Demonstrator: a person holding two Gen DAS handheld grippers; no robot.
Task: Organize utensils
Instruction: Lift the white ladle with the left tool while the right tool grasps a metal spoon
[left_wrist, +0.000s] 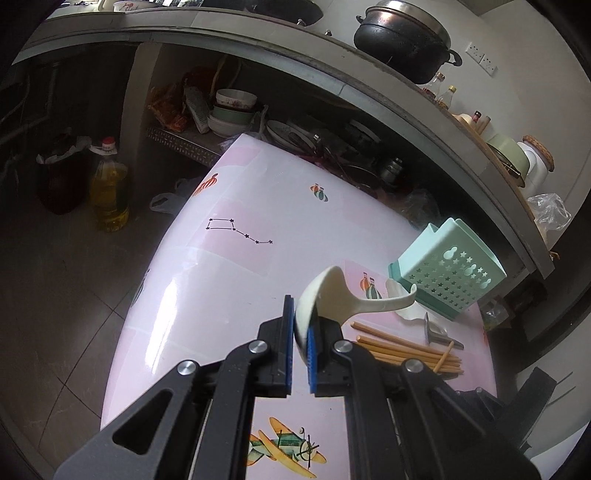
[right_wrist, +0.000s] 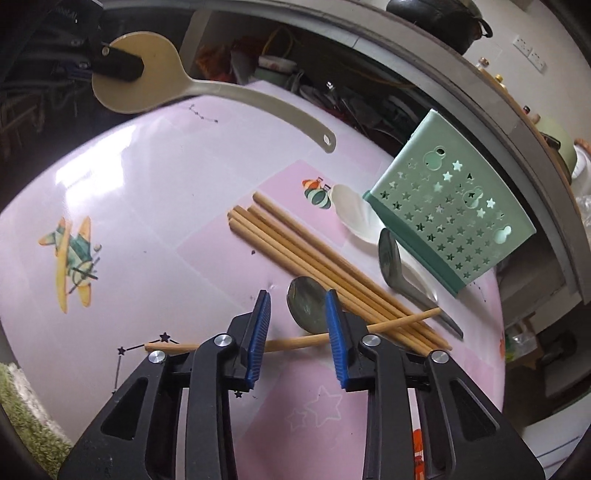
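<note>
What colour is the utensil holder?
Mint green utensil holder, darker green base, star-shaped cutouts; clearest in the right wrist view.

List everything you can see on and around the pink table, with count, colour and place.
Wooden chopsticks: about six, tan, bundled mid-table; one lies crosswise.
Metal spoons: two, grey, beside the chopsticks; second near the holder.
White ceramic spoon: one, by the holder.
Star-punched plastic utensil holder: one, mint green, table's far edge.
Cream plastic rice paddle: one, in the left gripper.
Pink patterned table: one.
Black lidded pot: one, on the counter.
Left gripper: shut on the paddle's head.
Right gripper: open above the crosswise chopstick.
</note>
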